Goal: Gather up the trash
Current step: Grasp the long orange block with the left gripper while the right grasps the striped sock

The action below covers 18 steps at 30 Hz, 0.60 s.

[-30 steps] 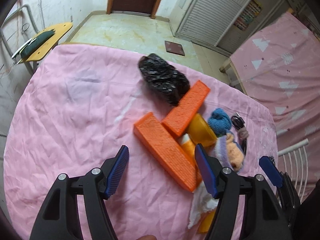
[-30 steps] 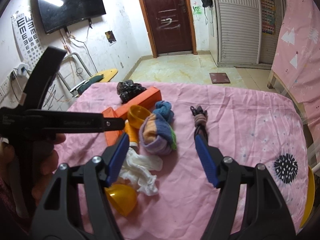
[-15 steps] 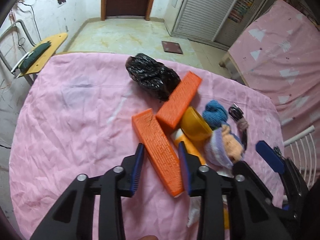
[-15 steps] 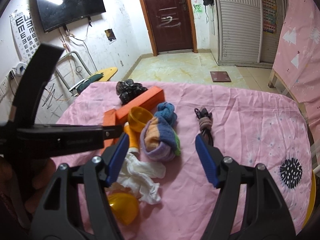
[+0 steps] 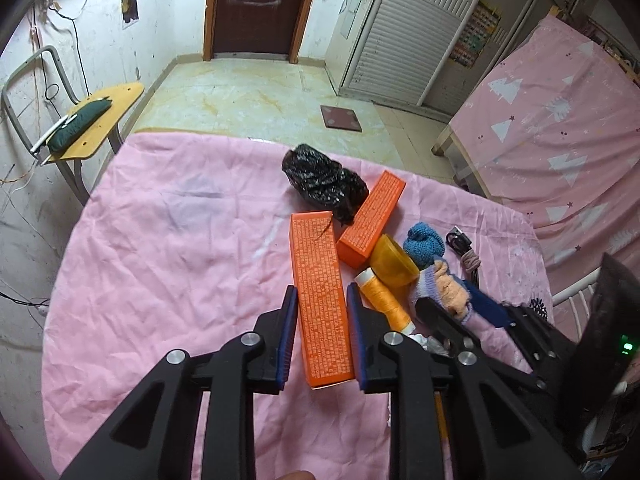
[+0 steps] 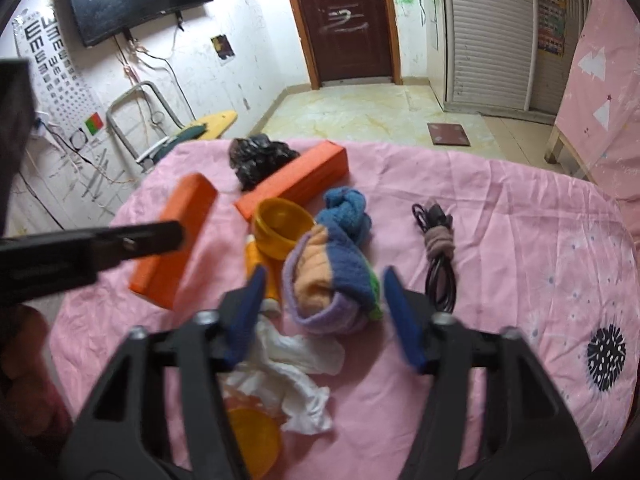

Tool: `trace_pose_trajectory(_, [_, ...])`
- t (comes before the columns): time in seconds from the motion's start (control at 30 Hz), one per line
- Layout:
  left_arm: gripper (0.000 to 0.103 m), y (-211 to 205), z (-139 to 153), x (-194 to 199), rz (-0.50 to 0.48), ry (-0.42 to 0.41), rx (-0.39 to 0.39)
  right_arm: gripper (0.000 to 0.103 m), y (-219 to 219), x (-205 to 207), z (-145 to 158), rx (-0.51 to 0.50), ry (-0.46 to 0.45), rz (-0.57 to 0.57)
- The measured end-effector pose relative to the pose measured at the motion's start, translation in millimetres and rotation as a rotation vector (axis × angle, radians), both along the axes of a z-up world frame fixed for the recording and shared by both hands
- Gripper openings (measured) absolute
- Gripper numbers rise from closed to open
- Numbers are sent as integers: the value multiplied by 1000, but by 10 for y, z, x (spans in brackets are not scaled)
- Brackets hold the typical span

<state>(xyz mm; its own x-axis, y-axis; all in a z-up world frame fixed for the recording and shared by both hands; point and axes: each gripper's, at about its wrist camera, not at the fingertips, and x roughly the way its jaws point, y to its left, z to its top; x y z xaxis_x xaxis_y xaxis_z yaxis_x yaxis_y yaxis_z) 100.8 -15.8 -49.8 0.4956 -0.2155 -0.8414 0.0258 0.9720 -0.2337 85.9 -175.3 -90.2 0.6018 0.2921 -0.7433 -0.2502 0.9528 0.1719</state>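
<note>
Left gripper [image 5: 322,312] clamped on near orange box [image 5: 320,292], tilted off pink cloth [image 5: 168,248]; right gripper [image 6: 324,300] narrowing, still apart, around rolled sock [image 6: 324,280].

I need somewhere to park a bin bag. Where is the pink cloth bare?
Bare: the wide stretch of pink cloth left of the long orange box, and right of the coiled black cable. Crowded: the middle, around the yellow cup and knitted bundle.

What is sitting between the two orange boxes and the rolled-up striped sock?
A yellow bowl and a spool of orange thread lie there, clearest in the left wrist view.
</note>
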Motion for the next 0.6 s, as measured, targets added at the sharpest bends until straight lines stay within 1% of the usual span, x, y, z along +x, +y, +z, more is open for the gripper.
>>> trace_pose_trajectory(0.03, [17,3,30,-9,1,-6,0,31,-1,-6,0,-3,-1,0])
trace_pose_trajectory(0.07, [17,18,51,-13,1,-11,0,26,-4,-10,7,0,-5,2])
trace_pose_trajectory(0.13, [17,42,98,-34,2,-19,0,24,-21,-51,53,5,-29,-6])
trace_pose_trajectory(0.37, [17,-4,269,-130,-6,-65,10,23,-191,-259,320,47,-125,-26])
trace_pose_trajectory(0.6, [17,-292,497,-225,-47,-120,46,23,-491,-477,507,64,-186,-93])
